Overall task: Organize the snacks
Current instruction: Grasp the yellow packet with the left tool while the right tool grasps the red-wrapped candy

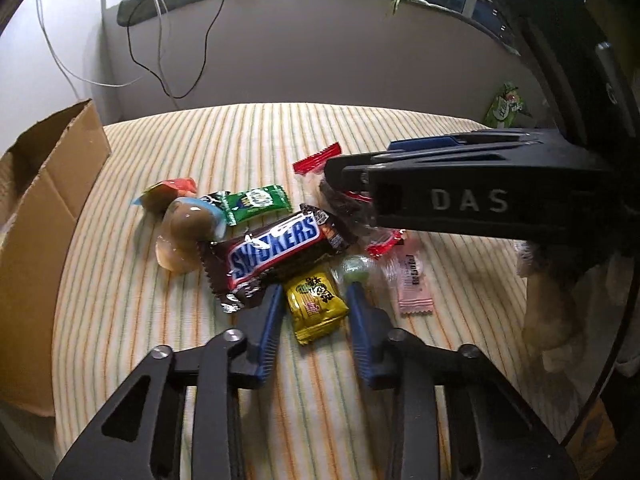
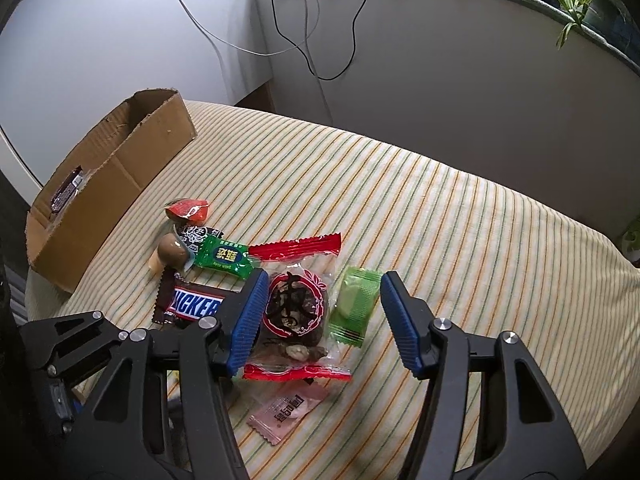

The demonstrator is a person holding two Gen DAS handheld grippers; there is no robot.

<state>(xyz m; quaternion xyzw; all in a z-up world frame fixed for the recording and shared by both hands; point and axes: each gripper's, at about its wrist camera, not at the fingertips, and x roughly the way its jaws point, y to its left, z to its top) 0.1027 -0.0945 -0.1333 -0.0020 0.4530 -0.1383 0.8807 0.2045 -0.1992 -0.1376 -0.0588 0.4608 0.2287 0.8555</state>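
Snacks lie in a heap on the striped cloth [image 2: 440,216]. My left gripper [image 1: 314,300] is shut on a yellow packet [image 1: 316,304], its blue pads against both sides. A Snickers bar [image 1: 276,248] lies just to its left. My right gripper [image 2: 324,316] stands open over a clear red-edged bag of a dark snack [image 2: 296,308] and a light green candy [image 2: 354,300], both between its fingers. A pink sachet [image 2: 288,408] lies just below. A green packet [image 2: 222,258], a brown jelly cup [image 1: 188,232] and a red-lidded cup [image 2: 188,209] sit farther left.
An open cardboard box [image 2: 120,184] stands at the cloth's left edge with a dark bar [image 2: 66,188] inside. Another green packet [image 1: 506,106] lies far right. Cables [image 2: 320,40] hang down the wall behind. A pale cloth bundle [image 1: 552,312] sits at the right.
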